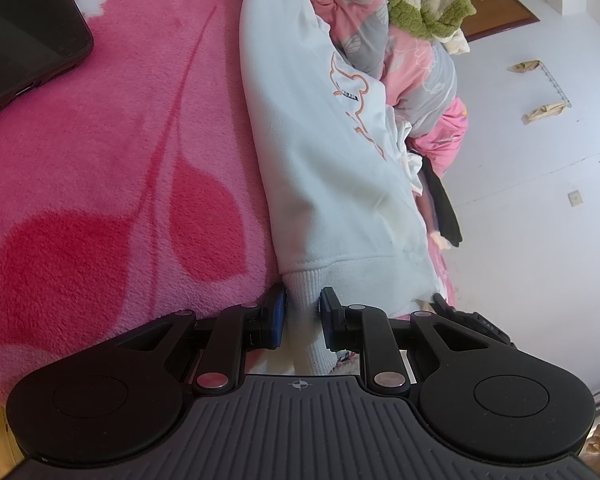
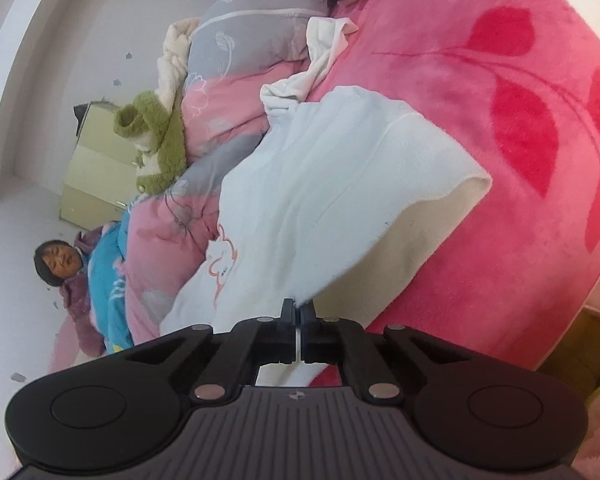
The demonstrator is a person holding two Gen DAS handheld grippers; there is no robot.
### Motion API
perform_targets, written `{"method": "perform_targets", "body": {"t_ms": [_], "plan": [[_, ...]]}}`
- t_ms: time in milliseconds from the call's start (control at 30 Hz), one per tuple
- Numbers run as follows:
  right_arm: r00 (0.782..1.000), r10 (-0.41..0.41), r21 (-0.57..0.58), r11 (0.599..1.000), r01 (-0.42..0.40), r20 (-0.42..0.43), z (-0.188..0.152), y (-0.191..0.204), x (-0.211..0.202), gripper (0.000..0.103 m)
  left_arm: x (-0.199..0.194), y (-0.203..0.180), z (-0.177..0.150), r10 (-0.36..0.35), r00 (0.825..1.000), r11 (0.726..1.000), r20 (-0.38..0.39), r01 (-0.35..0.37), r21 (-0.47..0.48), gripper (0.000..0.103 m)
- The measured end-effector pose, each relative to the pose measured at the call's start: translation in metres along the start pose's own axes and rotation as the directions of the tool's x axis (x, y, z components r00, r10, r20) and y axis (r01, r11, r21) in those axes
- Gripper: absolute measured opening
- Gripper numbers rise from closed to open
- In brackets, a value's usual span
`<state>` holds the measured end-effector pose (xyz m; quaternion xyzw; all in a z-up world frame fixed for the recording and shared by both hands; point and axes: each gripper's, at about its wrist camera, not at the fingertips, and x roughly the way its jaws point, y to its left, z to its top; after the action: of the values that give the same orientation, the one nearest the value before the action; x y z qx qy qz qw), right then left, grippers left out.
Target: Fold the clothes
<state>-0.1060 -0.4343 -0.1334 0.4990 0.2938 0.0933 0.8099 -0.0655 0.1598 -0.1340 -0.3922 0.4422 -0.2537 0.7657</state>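
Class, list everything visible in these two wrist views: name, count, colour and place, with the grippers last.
White sweatshirt: one, white with orange print, lying on the blanket.
Blanket: one, pink with red leaf pattern, covering the bed.
Quilt: one, pink and grey floral, bunched beside the sweatshirt.
Fleece garment: one, green and cream, on the quilt.
Laptop: one, black, on the blanket, upper left of the left view.
Cabinet: one, pale yellow, by the wall.
Person: one, lying beyond the quilt.
Left gripper: closed on the sweatshirt's ribbed cuff.
Right gripper: shut, pinching the sweatshirt's edge.
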Motion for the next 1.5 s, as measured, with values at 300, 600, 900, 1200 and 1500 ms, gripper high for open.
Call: {"method": "perform_targets", "body": {"t_ms": [300,600,900,1200,1500], "plan": [[1.0,0.02,0.069,0.997,-0.019,-0.014,0.0,-0.006,-0.012,0.001,0.0,0.0,0.001,0.003,1.0,1.0,-0.006,-0.003,0.002,0.02],[1.0,-0.022,0.067,0.998,0.022,-0.004,0.003,-0.013,-0.005,0.001,0.0,0.001,0.001,0.003,1.0,1.0,-0.005,-0.003,0.002,0.02],[0.994,-0.103,0.015,0.995,0.103,0.036,0.006,-0.014,-0.013,0.007,0.0,0.001,0.0,0.0,1.0,1.0,-0.003,0.0,-0.004,0.02],[0.959,-0.188,-0.182,0.957,0.227,0.211,0.016,0.015,-0.054,0.01,0.001,-0.002,0.0,0.013,1.0,1.0,0.001,-0.013,-0.004,0.02],[0.887,-0.387,-0.474,0.749,0.462,0.253,0.01,0.018,0.014,0.006,0.0,-0.011,-0.001,0.058,0.998,0.998,0.009,-0.058,0.005,0.02]]}}
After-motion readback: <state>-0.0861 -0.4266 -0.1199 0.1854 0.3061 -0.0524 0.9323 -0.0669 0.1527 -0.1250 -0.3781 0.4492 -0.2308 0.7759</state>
